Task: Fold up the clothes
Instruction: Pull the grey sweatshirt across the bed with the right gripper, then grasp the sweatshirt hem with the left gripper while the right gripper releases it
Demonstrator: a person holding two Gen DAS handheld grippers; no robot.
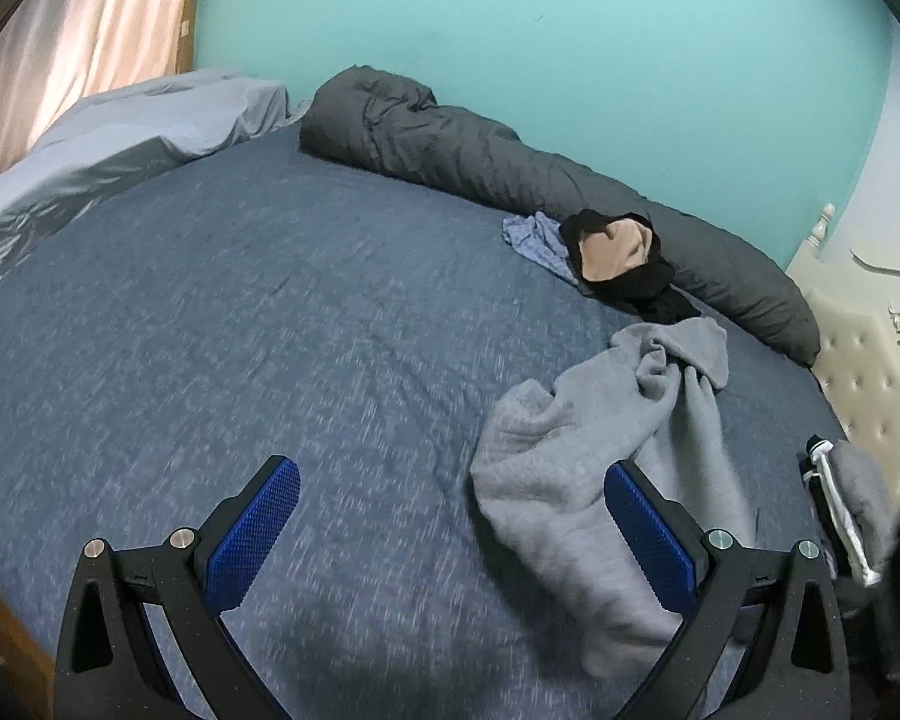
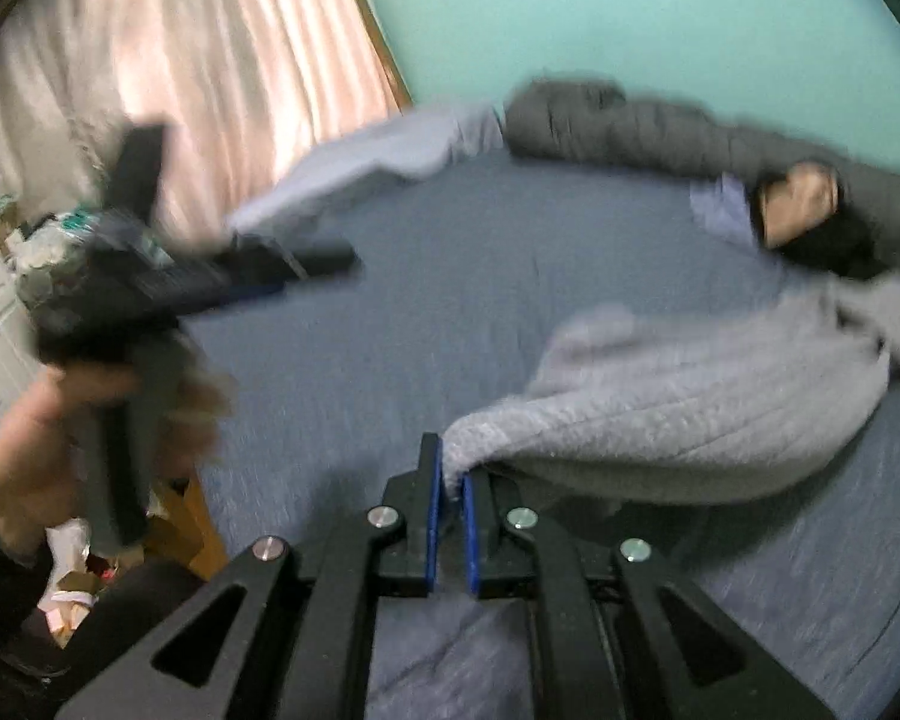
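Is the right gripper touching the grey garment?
Touching. The right wrist view shows the right gripper shut on an edge of the grey garment.

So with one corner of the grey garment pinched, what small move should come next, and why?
Probably bring the open left gripper onto another edge of the grey garment. The right gripper is shut on one corner, and the garment is crumpled on the bed.

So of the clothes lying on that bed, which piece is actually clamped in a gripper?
The fuzzy grey garment: the right gripper pinches its edge. The black piece and the blue patterned one lie untouched by the rolled duvet.
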